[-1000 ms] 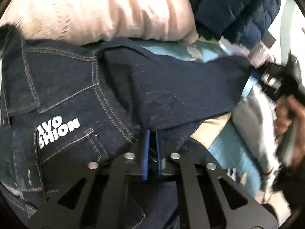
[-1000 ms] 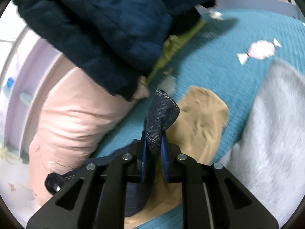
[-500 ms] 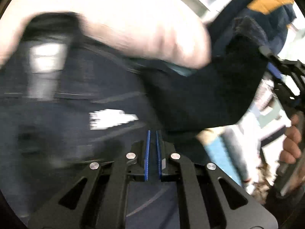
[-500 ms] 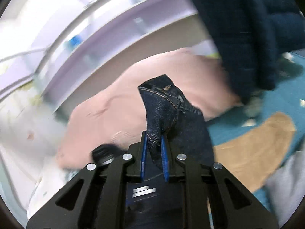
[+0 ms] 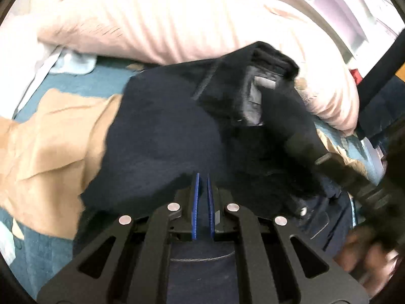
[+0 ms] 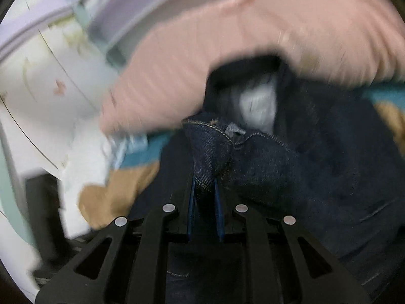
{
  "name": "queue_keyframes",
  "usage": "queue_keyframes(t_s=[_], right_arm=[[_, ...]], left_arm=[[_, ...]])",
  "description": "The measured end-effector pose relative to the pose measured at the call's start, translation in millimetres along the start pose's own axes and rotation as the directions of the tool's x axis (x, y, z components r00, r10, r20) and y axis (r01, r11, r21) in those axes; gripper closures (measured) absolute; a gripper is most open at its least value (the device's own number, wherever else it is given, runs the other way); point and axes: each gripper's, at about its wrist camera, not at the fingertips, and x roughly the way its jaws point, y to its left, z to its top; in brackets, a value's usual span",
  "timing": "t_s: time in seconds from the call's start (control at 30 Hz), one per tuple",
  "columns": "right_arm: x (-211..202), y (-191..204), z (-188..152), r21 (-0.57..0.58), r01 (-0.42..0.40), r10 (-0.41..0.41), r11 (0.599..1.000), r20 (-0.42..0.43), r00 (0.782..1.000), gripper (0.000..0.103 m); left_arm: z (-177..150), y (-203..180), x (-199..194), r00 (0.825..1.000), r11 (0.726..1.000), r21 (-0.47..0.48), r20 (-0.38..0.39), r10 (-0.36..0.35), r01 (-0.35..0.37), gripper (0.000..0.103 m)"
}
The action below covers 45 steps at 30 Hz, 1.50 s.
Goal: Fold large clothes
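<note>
While right gripper (image 6: 204, 190) pinches jeans (image 6: 291, 167) hem tight, left gripper (image 5: 202, 190) nearly closed, can't tell if gripping denim. Pink pillow (image 5: 189, 17) behind, tan cloth (image 5: 50, 139) underneath.

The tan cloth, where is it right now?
In the left wrist view, the tan cloth lies at left on the teal bedspread, partly under the dark jeans.

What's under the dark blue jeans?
A tan cloth sticks out from under the jeans on one side, with a teal bed cover below that. How far either one reaches under the jeans is hidden by the denim.
</note>
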Motion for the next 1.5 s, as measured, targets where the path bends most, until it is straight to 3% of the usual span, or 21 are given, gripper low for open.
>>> queue_keyframes(t_s=[0.1, 0.13, 0.17, 0.2, 0.27, 0.3, 0.4, 0.47, 0.5, 0.6, 0.67, 0.77, 0.8, 0.83, 0.9, 1.0, 1.07, 1.17, 1.2, 1.37, 1.5], right_arm=[[24.3, -8.4, -17.2, 0.030, 0.016, -0.014, 0.999, -0.087, 0.996, 0.082], [21.5, -9.0, -22.7, 0.039, -0.002, 0.006, 0.999, -0.080, 0.997, 0.076], [19.8, -12.0, -22.7, 0.051, -0.055, 0.060, 0.997, -0.085, 0.995, 0.060], [15.8, -12.9, -20.9, 0.065, -0.093, 0.099, 0.994, -0.092, 0.991, 0.054], [1.7, -9.2, -20.7, 0.046, -0.103, 0.106, 0.994, -0.069, 0.992, 0.033], [-9.9, -5.5, -18.5, 0.021, -0.110, 0.111, 0.994, -0.045, 0.993, 0.031], [-41.6, -2.4, -16.3, -0.033, -0.057, 0.058, 0.998, 0.029, 0.998, 0.030], [-59.4, -20.6, -14.0, -0.018, -0.026, 0.027, 0.999, 0.064, 0.998, 0.030], [-68.0, -35.6, -10.0, 0.002, 0.033, -0.033, 0.999, 0.078, 0.996, 0.031], [-82.7, -90.1, -6.2, 0.097, 0.086, -0.091, 0.992, 0.050, 0.995, 0.058], [-84.6, -125.6, -5.7, 0.156, 0.110, -0.112, 0.982, 0.005, 0.994, 0.088], [-78.0, -169.9, -13.9, 0.208, 0.168, -0.151, 0.964, -0.093, 0.984, 0.098], [-73.5, -185.0, -19.6, 0.247, 0.157, -0.129, 0.956, -0.123, 0.984, 0.101], [-73.5, -196.4, -27.4, 0.269, 0.145, -0.109, 0.952, -0.145, 0.983, 0.103], [-67.3, -203.8, -32.4, 0.279, 0.123, -0.078, 0.952, -0.168, 0.983, 0.103], [-65.5, -196.1, -20.8, 0.233, 0.118, -0.075, 0.965, -0.186, 0.980, 0.099], [-79.6, -191.0, -5.2, 0.204, 0.084, -0.059, 0.975, -0.126, 0.990, 0.095], [-89.0, -201.7, 25.9, 0.190, 0.119, -0.107, 0.975, -0.071, 0.992, 0.079], [-88.4, -209.4, 37.4, 0.193, 0.142, -0.132, 0.971, -0.064, 0.989, 0.077], [-70.7, -252.2, 83.5, 0.271, 0.160, -0.144, 0.949, -0.079, 0.986, 0.072], [-47.6, -279.7, 101.1, 0.357, 0.129, -0.097, 0.925, -0.107, 0.990, 0.067]], left_arm=[[-2.7, 10.3, -3.7, 1.000, 1.000, -0.010, 0.003, 0.001, -0.001, 0.096], [-2.6, 10.5, -4.9, 1.000, 1.000, -0.012, 0.008, 0.002, -0.002, 0.096], [-1.9, 11.4, -7.9, 1.000, 1.000, -0.021, 0.016, 0.002, -0.001, 0.096], [1.3, 12.5, -11.5, 1.000, 0.999, -0.034, 0.025, -0.018, 0.019, 0.095], [4.4, 9.2, -16.0, 0.998, 0.998, -0.050, 0.045, -0.032, 0.035, 0.089], [6.7, 4.8, -20.1, 0.997, 0.998, -0.052, 0.064, -0.034, 0.037, 0.089], [12.1, -13.4, -24.2, 0.995, 0.997, -0.026, 0.080, -0.065, 0.067, 0.087], [15.6, -26.6, -20.1, 0.993, 0.996, -0.010, 0.072, -0.091, 0.092, 0.087], [17.0, -33.2, -16.7, 0.992, 0.994, -0.009, 0.062, -0.107, 0.108, 0.087], [17.5, -60.1, -5.3, 0.986, 0.987, 0.026, 0.041, -0.160, 0.159, 0.086], [17.1, -74.4, 9.1, 0.981, 0.980, 0.040, 0.002, -0.193, 0.193, 0.086], [12.4, -81.4, 41.5, 0.988, 0.991, 0.054, -0.107, -0.112, 0.118, 0.085], [8.5, -74.2, 57.1, 0.982, 0.996, 0.026, -0.168, -0.081, 0.086, 0.085], [3.9, -62.1, 67.6, 0.972, 0.994, -0.044, -0.207, -0.109, 0.102, 0.084], [-0.2, -48.9, 70.5, 0.965, 0.982, -0.113, -0.201, -0.169, 0.149, 0.084], [0.6, -45.8, 66.3, 0.962, 0.978, -0.124, -0.196, -0.193, 0.171, 0.084], [8.0, -44.4, 53.3, 0.959, 0.971, -0.110, -0.168, -0.229, 0.212, 0.082], [29.4, -31.2, 29.6, 0.974, 0.976, -0.083, -0.081, -0.210, 0.203, 0.053], [38.8, -23.4, 24.3, 0.977, 0.976, -0.090, -0.058, -0.203, 0.198, 0.049], [85.7, 23.2, 27.5, 0.999, 0.998, -0.059, -0.046, -0.011, 0.008, 0.049], [101.5, 55.0, 42.7, 0.994, 0.994, -0.089, -0.097, 0.048, -0.057, 0.043]])
